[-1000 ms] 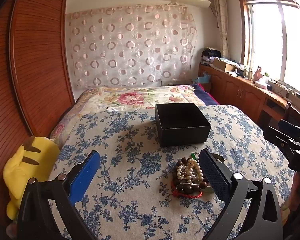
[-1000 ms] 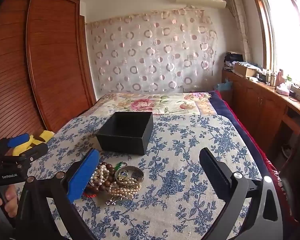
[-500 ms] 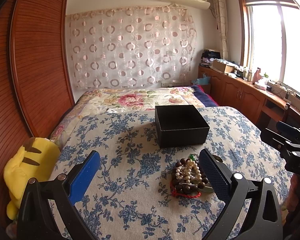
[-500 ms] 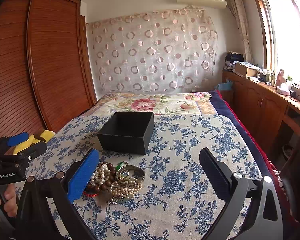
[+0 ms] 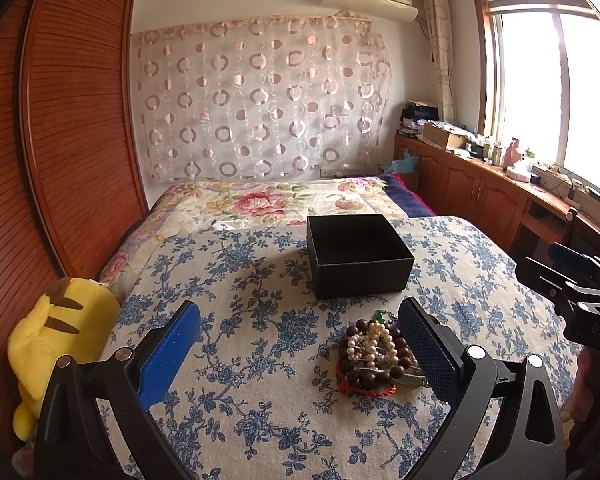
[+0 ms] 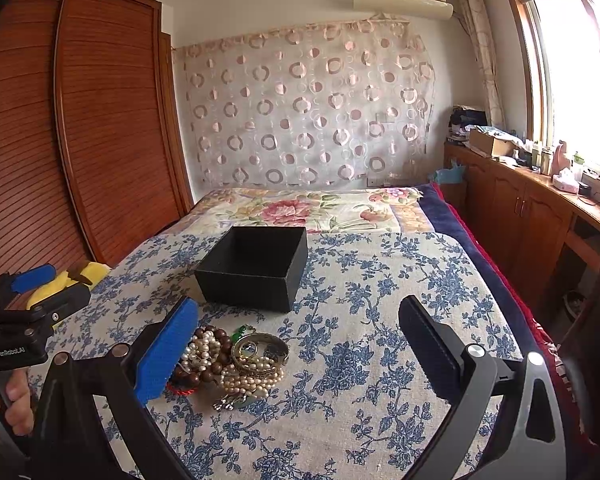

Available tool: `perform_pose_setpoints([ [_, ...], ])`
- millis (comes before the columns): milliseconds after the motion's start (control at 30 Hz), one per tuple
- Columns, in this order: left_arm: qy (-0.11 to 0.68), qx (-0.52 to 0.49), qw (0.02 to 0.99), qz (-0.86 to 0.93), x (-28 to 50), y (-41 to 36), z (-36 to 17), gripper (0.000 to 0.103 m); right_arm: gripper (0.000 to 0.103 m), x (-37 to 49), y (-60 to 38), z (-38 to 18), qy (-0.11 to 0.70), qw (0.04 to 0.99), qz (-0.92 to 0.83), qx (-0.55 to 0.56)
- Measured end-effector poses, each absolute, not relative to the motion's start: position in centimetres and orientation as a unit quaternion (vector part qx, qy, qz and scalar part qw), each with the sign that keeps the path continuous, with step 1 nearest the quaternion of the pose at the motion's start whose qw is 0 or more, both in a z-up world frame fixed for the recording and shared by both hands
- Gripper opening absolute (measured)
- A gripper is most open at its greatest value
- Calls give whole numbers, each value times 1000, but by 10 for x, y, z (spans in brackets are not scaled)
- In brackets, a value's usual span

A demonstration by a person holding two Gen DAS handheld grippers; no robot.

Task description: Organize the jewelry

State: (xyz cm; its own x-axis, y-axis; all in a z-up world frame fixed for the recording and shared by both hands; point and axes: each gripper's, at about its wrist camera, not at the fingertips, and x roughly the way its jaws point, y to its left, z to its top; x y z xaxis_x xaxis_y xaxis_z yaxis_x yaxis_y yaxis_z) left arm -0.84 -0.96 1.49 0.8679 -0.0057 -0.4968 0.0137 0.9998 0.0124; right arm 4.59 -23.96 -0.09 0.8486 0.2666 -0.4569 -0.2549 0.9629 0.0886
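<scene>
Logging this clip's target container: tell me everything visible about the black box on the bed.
The black box is square, lidless and matte, with a finely textured card-like look. It sits upright and flat on the blue-floral bedspread, its opening facing up. The visible part of its interior looks dark and empty; the floor is not fully in view. Nothing touches it but the bedspread. The jewelry pile lies apart from it, on the side nearer the cameras. Both tongs are clear of it.

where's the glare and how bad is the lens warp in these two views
Left wrist view: the window is blown out white, and the wardrobe bows strongly. Right wrist view: the same window glares at the right edge, and the black box stays sharp with a dark interior.
</scene>
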Motion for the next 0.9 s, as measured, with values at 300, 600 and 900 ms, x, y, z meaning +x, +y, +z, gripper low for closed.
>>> perform_pose_setpoints([
  [300, 256, 8, 967, -5, -10, -10, 15, 96, 101, 46, -239, 0, 239, 961, 136, 12],
  [600, 256, 9, 967, -5, -10, -11, 15, 96, 101, 46, -241, 0, 238, 961, 137, 13],
  [900, 256, 9, 967, -6, -10, -12, 16, 96, 101, 46, -240, 3, 237, 962, 137, 12],
])
